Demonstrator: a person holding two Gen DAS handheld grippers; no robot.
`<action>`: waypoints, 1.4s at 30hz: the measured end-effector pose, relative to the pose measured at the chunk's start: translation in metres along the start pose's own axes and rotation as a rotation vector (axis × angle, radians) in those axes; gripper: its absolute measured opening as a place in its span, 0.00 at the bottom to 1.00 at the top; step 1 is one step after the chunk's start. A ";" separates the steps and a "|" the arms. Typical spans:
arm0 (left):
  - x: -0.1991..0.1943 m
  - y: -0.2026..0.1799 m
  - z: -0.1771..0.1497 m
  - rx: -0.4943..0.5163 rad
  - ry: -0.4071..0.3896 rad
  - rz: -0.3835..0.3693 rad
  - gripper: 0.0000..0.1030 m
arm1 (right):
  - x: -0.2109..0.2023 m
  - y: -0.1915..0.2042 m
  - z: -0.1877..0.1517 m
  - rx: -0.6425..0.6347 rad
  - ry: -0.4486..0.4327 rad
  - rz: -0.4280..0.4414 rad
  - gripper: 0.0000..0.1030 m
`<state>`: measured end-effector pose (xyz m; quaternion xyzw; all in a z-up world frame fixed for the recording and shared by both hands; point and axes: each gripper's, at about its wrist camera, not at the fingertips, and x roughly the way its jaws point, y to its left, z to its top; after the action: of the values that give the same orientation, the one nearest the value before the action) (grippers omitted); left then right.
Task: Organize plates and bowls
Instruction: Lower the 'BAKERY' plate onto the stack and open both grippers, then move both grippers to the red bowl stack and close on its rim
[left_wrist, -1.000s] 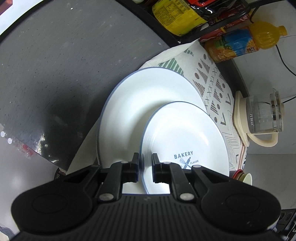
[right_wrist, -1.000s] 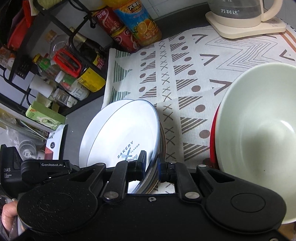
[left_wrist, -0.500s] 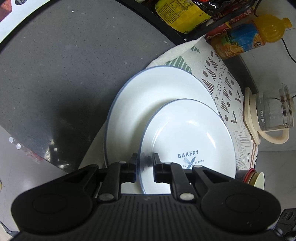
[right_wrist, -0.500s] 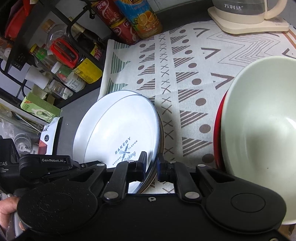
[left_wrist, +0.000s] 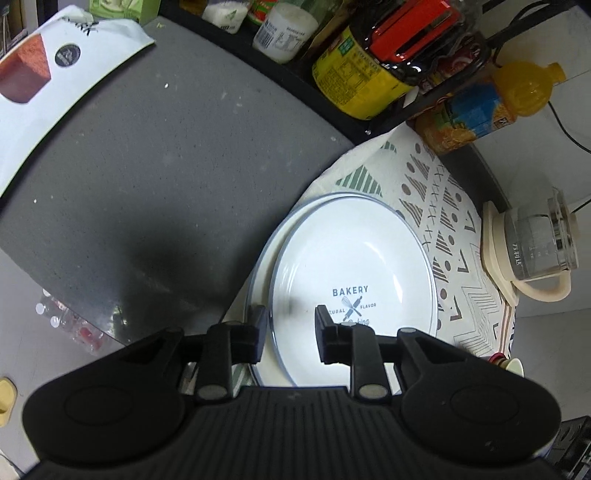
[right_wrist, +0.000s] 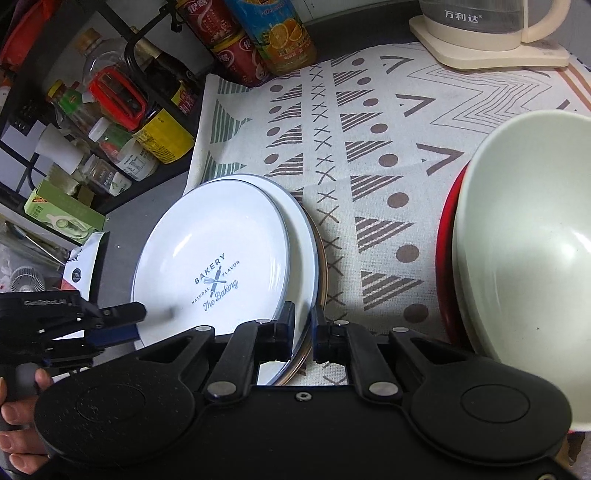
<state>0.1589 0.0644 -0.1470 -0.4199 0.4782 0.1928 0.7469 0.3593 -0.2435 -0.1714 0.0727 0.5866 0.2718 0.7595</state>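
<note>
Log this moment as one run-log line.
left gripper: jaws opening, releasing BAKERY plate | right gripper: shut on larger plate rim | plates stacked on cloth

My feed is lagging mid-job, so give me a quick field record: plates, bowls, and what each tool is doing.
top plate: BAKERY plate lying on larger white plate
stack base: patterned cloth
bowls: cream bowl nested in red bowl
left tool: opening, plate rim between jaws, pads clear
right tool: shut on lower plates' rim

The pale bowl (right_wrist: 524, 258) runs off the right edge of the right wrist view and hides most of the red bowl (right_wrist: 445, 258) beneath. The kettle (right_wrist: 487, 26) is cropped at the top edge.
</note>
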 end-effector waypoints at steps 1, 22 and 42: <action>-0.001 -0.001 0.000 0.002 -0.002 -0.004 0.24 | -0.002 0.000 0.000 0.004 -0.006 0.003 0.12; 0.006 -0.084 -0.011 0.181 0.019 -0.085 0.49 | -0.092 -0.043 0.014 0.123 -0.298 -0.033 0.53; 0.053 -0.184 -0.068 0.414 0.183 -0.167 0.53 | -0.135 -0.148 -0.025 0.381 -0.373 -0.217 0.64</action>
<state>0.2726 -0.1025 -0.1248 -0.3119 0.5366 -0.0106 0.7840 0.3627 -0.4410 -0.1275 0.1997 0.4815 0.0556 0.8516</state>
